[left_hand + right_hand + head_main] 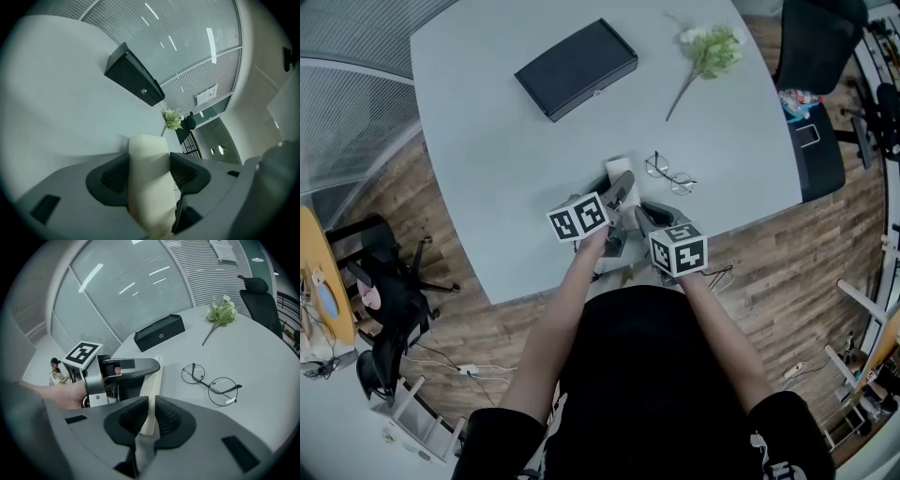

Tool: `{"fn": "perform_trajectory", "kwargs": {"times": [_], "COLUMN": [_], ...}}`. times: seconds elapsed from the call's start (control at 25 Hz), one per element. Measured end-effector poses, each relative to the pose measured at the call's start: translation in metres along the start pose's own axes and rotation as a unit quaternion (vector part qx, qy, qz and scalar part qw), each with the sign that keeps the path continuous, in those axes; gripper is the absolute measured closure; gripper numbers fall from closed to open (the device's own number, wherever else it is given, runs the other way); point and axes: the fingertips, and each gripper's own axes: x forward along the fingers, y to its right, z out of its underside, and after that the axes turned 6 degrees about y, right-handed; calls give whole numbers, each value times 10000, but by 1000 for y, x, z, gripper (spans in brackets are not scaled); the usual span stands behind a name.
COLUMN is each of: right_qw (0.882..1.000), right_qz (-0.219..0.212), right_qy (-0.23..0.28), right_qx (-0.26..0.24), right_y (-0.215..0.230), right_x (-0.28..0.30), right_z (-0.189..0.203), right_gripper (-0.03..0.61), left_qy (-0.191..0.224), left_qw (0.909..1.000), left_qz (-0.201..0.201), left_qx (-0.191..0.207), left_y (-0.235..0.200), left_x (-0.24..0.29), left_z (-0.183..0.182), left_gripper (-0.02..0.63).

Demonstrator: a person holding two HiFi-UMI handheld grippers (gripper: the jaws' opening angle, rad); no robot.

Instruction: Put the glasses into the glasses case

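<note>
Both grippers hover at the table's (487, 159) near edge. The left gripper (148, 172) clamps what looks like a folded cream cloth (149, 150), and the right gripper (151, 416) pinches its thin edge. The glasses (669, 172) lie at their 2 o'clock, touching nothing. The shut case (577, 67) sits at 11 o'clock across bare tabletop, with a flower (711, 49) at 1 o'clock.

Round wire-rimmed glasses (670, 175) lying flat, well apart from shut black case (577, 68).

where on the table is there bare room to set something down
Biggest bare patch: left side of the table, between the black glasses case and the near edge. Also the strip between case and glasses. Crowded around the glasses and flower sprig.
</note>
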Motion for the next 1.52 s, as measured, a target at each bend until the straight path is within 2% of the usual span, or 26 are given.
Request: {"fn": "perform_trajectory", "kwargs": {"times": [0.32,0.4,0.44,0.6,0.72,0.96,1.08,1.32,1.52], "right_qw": [10000,9998,9995,9995,9999,9996,9994,9987,9978], "right_qz": [20,188,299,120,165,241,341,489,608], "right_qy": [3,-68,-127,-68,-44,-61,-32,8,68], "right_qx": [21,-53,-64,288,-12,-97,-85,-106,-256], "right_y": [1,7,13,15,9,10,15,24,30], "right_x": [0,1,2,0,1,-4,-9,-19,-28], "right_z": [0,2,4,0,-1,1,0,1,-5], "right_gripper": [522,521,549,563,561,561,561,561,561], "left_qy": [0,-4,-11,-38,-34,-31,1,76,177], "left_qw": [10000,10000,10000,10000,10000,10000,9997,9956,9943], "left_qz": [-18,-11,-1,57,44,26,-72,-310,-355], "left_qx": [28,22,5,-13,3,81,248,883,986], "left_y": [0,0,0,1,1,2,3,4,1], "left_x": [1,0,-1,1,0,-1,-1,-9,-19], "left_z": [0,0,-1,0,0,1,0,-5,-9], "left_gripper": [327,327,327,327,327,327,327,327,327]}}
